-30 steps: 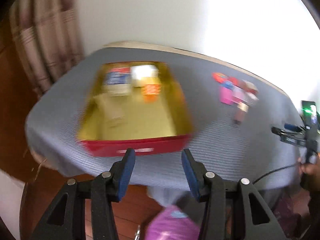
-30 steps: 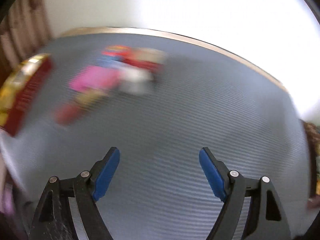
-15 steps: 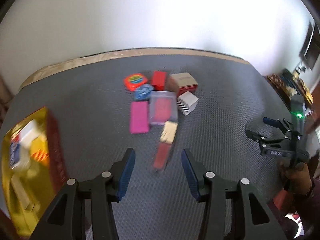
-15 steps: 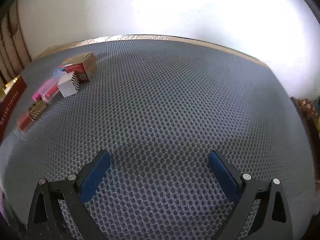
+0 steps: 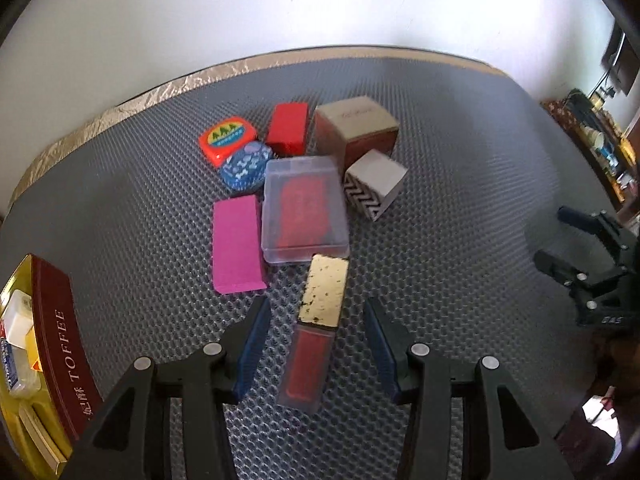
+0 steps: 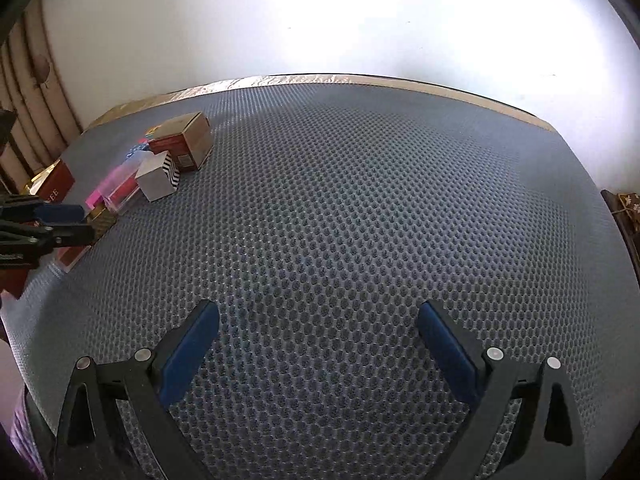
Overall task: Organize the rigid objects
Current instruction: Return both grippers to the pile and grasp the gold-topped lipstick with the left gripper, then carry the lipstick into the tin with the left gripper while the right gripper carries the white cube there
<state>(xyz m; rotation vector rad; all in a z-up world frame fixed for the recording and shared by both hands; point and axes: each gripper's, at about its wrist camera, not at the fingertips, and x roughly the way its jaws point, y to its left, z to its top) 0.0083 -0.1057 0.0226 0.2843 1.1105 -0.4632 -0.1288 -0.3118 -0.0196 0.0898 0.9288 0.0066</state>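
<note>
My left gripper (image 5: 315,302) points down at the mat, open, its blue pads (image 5: 252,344) on either side of a gold-and-red bar-shaped box (image 5: 316,332) without touching it. Beyond the bar lies a cluster: a pink flat box (image 5: 237,244), a clear case with red contents (image 5: 304,210), a chevron-patterned white box (image 5: 374,184), a brown-and-red carton (image 5: 356,130), a red box (image 5: 287,128), an orange tin (image 5: 228,140) and a blue tin (image 5: 246,166). My right gripper (image 6: 318,316) stands wide open over bare mat with nothing between its fingers; it also shows at the right edge of the left wrist view (image 5: 554,236).
A red toffee tin (image 5: 60,344) with a gold interior sits at the left edge, with several small packs inside. The grey honeycomb mat (image 6: 360,200) covers the table up to a gold strip by the white wall. A cluttered shelf (image 5: 600,140) stands far right.
The left wrist view swung from the toffee tin to the cluster and dropped closer over the gold-and-red bar. The right jaws spread wider, and the cluster slid to that view's left edge.
</note>
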